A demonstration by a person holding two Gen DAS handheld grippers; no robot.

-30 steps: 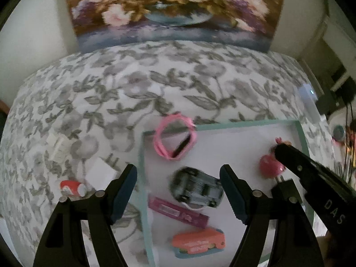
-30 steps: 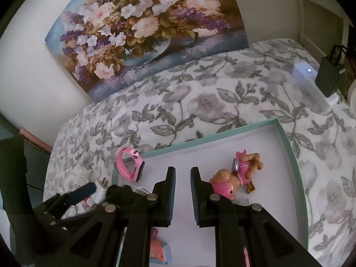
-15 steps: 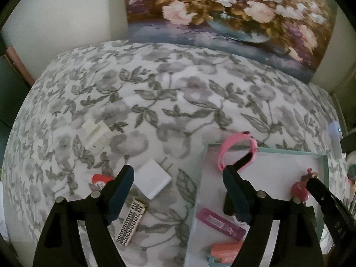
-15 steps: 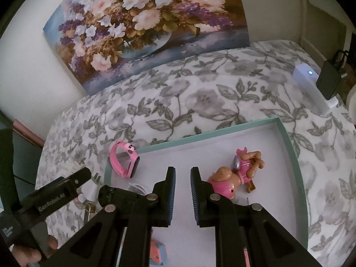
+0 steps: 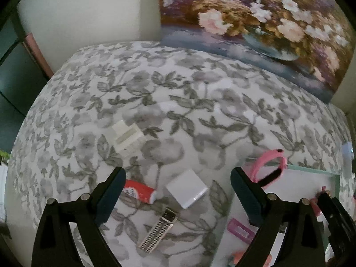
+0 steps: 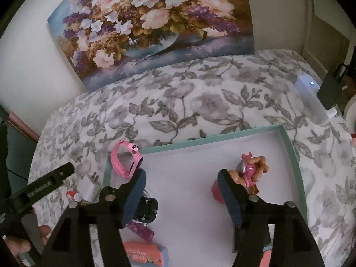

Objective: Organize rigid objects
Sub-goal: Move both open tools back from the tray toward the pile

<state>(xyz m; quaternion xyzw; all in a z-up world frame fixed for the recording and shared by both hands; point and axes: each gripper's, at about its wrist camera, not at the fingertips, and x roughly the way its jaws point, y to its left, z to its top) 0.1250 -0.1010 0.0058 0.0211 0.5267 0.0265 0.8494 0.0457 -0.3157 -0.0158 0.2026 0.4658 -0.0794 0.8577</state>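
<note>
Where painting [image 6: 153, 26] leans, floral bedspread [image 5: 178, 102], teal tray [image 6: 291, 153].

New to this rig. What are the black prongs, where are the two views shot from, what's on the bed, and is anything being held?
No robot: a person holds a two-finger tool in each hand, with a fisheye camera on each looking along its fingers.

The left wrist view shows the left tool, jaws just opened wider, nothing between them, over the floral cover with a white charger, a red tube and a metal clip.

The right wrist view shows the right tool, jaws just opened, empty, above the teal-rimmed tray holding a pink watch, a toy figure and a dark toy car.
</note>
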